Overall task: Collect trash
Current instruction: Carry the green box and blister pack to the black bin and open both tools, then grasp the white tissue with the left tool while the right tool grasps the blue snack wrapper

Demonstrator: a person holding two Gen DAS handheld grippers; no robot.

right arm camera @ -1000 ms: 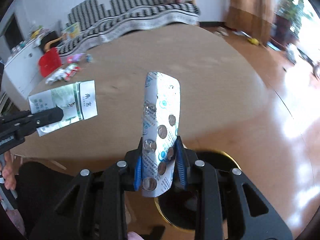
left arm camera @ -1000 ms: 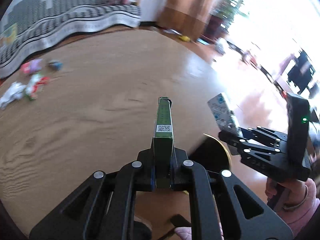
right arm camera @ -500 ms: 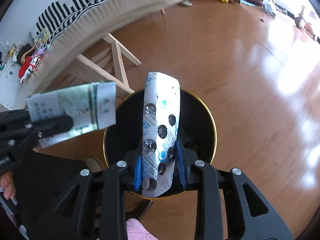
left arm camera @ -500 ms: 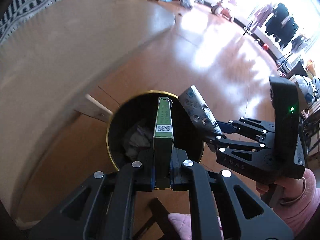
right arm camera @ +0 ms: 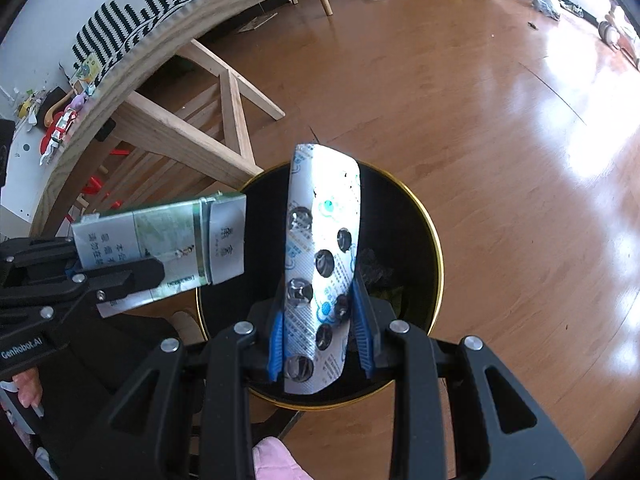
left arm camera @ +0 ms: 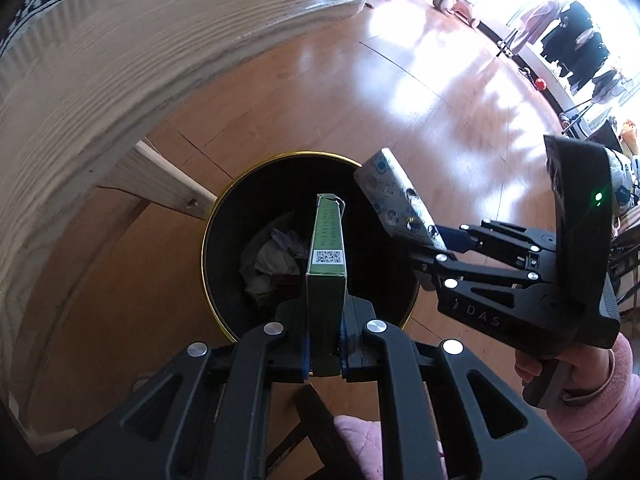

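Observation:
My left gripper (left arm camera: 324, 350) is shut on a flat green and white carton (left arm camera: 326, 248), held edge-up over the black gold-rimmed bin (left arm camera: 224, 312) on the floor. The right gripper (right arm camera: 322, 344) is shut on an empty silver blister pack (right arm camera: 324, 248) that stands up over the same bin (right arm camera: 424, 264). Each view shows the other hand's load: the blister pack (left arm camera: 394, 200) at the bin's right rim, the carton (right arm camera: 160, 248) at its left rim. Crumpled trash (left arm camera: 272, 256) lies at the bottom of the bin.
A round wooden table (left arm camera: 120, 48) overhangs the bin on the left, with its wooden legs (right arm camera: 228, 120) close by. Glossy wooden floor (right arm camera: 500, 160) spreads to the right. A pink sleeve (left arm camera: 596, 412) holds the right gripper. Small items (right arm camera: 60, 128) sit on the tabletop.
Both grippers left the tabletop and came down beside the table, ending over the bin. Each keeps its grip on its item. In the last half second they barely shifted.

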